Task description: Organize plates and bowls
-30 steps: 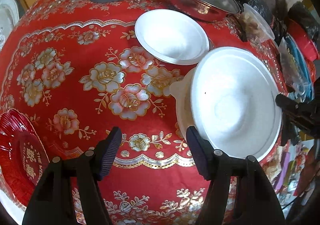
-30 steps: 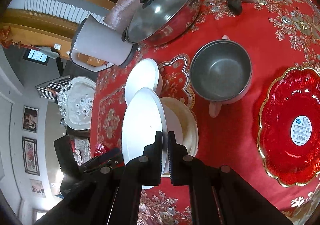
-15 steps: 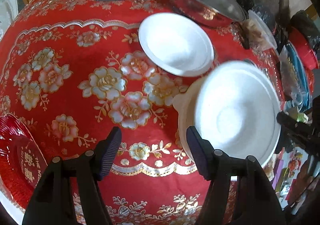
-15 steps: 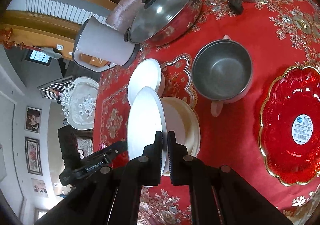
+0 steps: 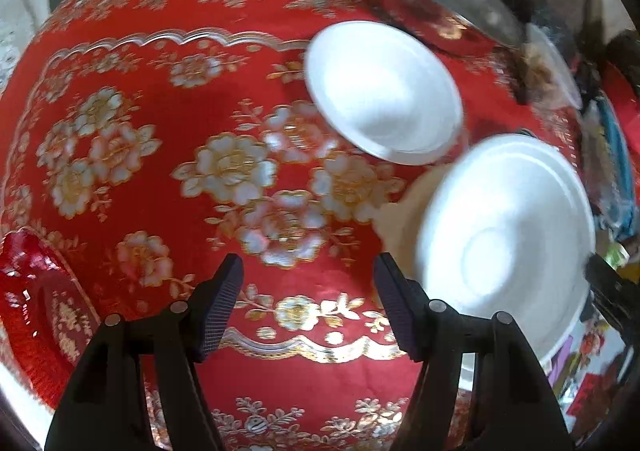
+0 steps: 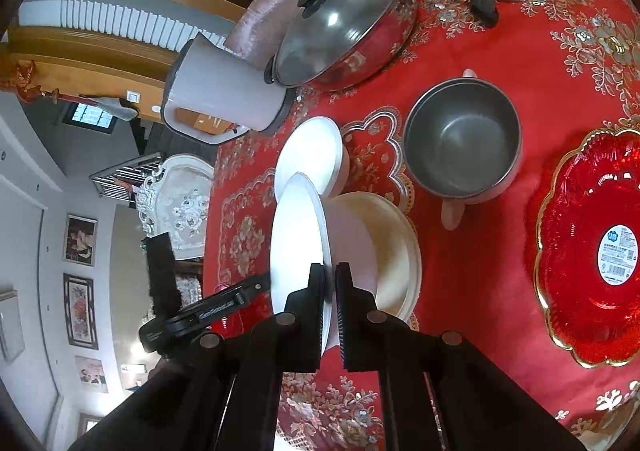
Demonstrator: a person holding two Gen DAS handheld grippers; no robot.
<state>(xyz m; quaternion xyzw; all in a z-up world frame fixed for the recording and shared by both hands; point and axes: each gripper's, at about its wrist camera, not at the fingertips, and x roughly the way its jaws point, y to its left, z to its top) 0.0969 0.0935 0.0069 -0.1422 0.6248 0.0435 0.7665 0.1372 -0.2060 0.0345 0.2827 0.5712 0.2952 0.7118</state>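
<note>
White plate in right tool

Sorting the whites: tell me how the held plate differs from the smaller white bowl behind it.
The plate is clamped at its rim by the right gripper and tilted on edge; the bowl rests on the tablecloth, untouched. The plate looks wider. The plate hangs over a cream dish; the bowl has nothing under it but cloth. Both are plain white and empty.

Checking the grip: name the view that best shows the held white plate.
Right wrist view: the right tongs are shut on the white plate, seen edge-on at its rim. The left wrist view shows the plate's face, blurred, the grip mostly cut off.
</note>
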